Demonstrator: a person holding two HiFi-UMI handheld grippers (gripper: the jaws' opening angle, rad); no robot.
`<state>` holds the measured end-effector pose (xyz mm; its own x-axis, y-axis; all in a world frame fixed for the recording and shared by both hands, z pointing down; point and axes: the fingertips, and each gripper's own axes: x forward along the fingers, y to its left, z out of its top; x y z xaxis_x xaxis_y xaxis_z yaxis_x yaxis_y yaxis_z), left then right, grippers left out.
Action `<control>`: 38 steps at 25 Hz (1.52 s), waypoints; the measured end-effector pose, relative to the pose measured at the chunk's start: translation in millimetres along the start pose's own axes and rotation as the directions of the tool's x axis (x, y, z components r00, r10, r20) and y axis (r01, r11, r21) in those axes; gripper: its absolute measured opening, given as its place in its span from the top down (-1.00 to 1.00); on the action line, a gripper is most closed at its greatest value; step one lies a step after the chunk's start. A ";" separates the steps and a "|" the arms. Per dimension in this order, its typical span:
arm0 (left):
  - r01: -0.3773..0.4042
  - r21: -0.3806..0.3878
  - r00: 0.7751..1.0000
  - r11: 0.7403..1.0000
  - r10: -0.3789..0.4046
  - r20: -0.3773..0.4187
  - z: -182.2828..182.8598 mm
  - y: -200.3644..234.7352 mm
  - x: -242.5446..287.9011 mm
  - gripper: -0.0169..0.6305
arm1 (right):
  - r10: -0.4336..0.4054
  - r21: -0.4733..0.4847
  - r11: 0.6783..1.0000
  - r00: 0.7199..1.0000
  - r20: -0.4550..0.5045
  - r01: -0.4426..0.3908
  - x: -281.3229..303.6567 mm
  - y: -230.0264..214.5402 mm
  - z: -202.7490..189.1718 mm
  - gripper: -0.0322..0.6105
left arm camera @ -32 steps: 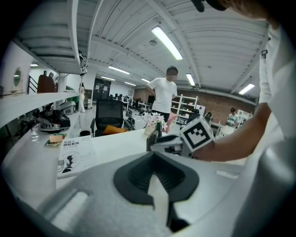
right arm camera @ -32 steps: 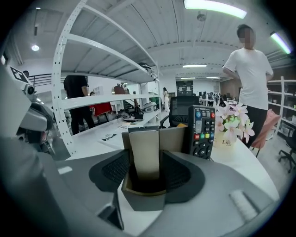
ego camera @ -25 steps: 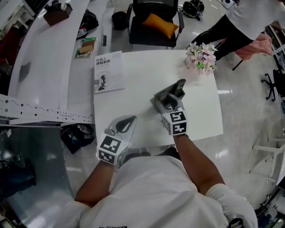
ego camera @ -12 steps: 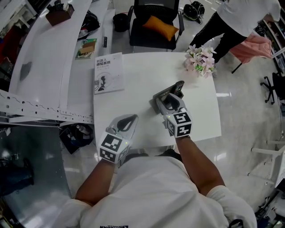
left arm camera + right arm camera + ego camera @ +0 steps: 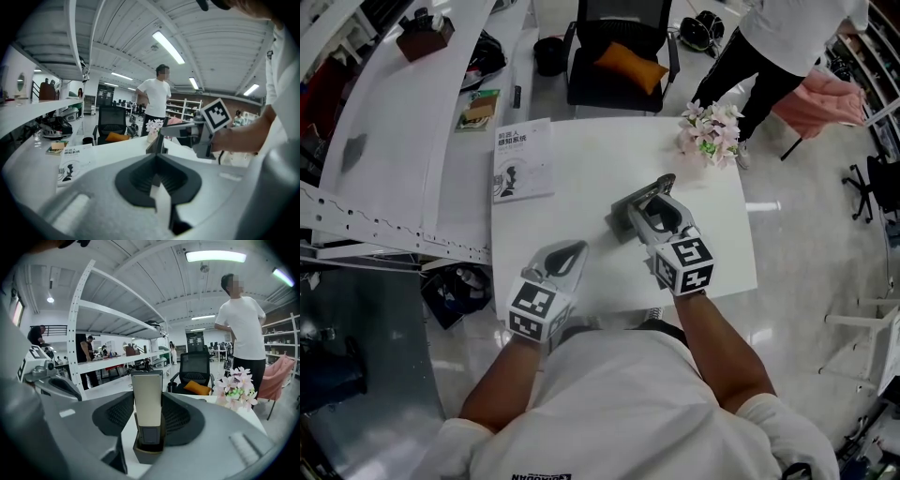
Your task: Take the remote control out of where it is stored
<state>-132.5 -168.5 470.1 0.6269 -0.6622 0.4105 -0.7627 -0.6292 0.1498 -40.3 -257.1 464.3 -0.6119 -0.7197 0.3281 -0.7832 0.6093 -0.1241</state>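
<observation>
Right gripper [image 5: 147, 397]: jaws clamped on the cream, slab-shaped plastic remote control [image 5: 146, 380], one dark ribbed pad against each long side. The remote control stands upright. Its lower end, which carries a small dark panel, sits inside a dark grey box-shaped holder [image 5: 147, 455].

Whether the holder rests on the white square table [image 5: 572, 202] or hangs clear of it cannot be told from any view. In the head view, gripper, remote control and holder lie over the middle of the table, slightly toward its right side.

Left gripper [image 5: 157, 157]: jaws together at the tips, nothing between them. It is over the near edge of the table, left of centre, well apart from the remote control.

Other items, placed against the table:
- A white paperback book with dark print [image 5: 523, 159] lies flat on the far left corner.
- A bunch of pink and white flowers [image 5: 710, 131] stands on the far right corner.
- A black office chair with an orange cushion [image 5: 623, 52] stands just beyond the far edge.
- A person in a white shirt and dark trousers [image 5: 778, 47] stands beyond the far right corner.
</observation>
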 end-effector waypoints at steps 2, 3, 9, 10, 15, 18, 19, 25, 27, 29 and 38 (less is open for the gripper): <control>-0.001 0.000 1.000 1.000 0.001 0.006 2.5 -3.5 1.2 0.94 | 0.023 0.005 1.000 1.000 0.013 -0.023 -7.6 1.7 9.3 0.31; 0.000 0.002 1.000 1.000 0.000 0.008 4.2 -5.4 2.2 0.94 | 0.032 0.011 0.999 0.999 0.022 -0.032 -12.0 1.5 13.9 0.31; 0.003 0.012 1.000 1.000 -0.003 0.018 10.3 -15.9 11.9 0.94 | 0.049 0.014 0.999 0.997 0.052 -0.050 -36.2 -3.8 30.1 0.31; 0.008 0.014 1.000 1.000 -0.009 0.019 11.6 -19.1 14.5 0.94 | 0.048 0.013 0.999 0.997 0.052 -0.048 -40.0 -5.9 30.9 0.31; 0.041 0.023 0.999 0.999 -0.041 0.018 15.8 -37.6 31.6 0.94 | 0.021 0.021 1.000 0.999 0.034 -0.022 -59.7 -23.4 23.2 0.31; 0.066 0.027 0.998 0.997 -0.067 0.011 16.2 -48.0 43.1 0.94 | -0.008 0.028 1.000 1.000 0.009 0.007 -72.6 -38.2 11.1 0.31; 0.075 0.028 0.997 0.997 -0.075 0.008 16.5 -51.0 46.8 0.94 | -0.021 0.031 0.999 1.000 -0.001 0.021 -77.2 -43.7 6.2 0.31; 0.124 0.045 0.992 0.991 -0.123 -0.013 15.1 -69.5 72.2 0.94 | -0.104 0.048 0.993 0.991 -0.083 0.108 -104.2 -79.5 -33.1 0.31; 0.141 0.051 0.990 0.989 -0.140 -0.024 12.9 -77.3 80.4 0.94 | -0.127 0.055 0.989 0.985 -0.113 0.134 -113.3 -90.5 -48.7 0.31; 0.159 0.057 0.987 0.986 -0.157 -0.037 8.9 -85.0 88.4 0.94 | -0.148 0.067 0.985 0.979 -0.141 0.158 -122.4 -100.5 -64.6 0.31; 0.219 0.083 0.974 0.972 -0.212 -0.084 2.2 -114.4 118.0 0.94 | -0.187 0.142 0.963 0.946 -0.263 0.230 -153.4 -128.9 -117.8 0.31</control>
<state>29.1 -175.5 499.5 0.7587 -0.4771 0.4435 -0.5912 -0.7902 0.1612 167.6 -186.0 540.3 -0.4033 -0.7077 0.5800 -0.9105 0.3735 -0.1773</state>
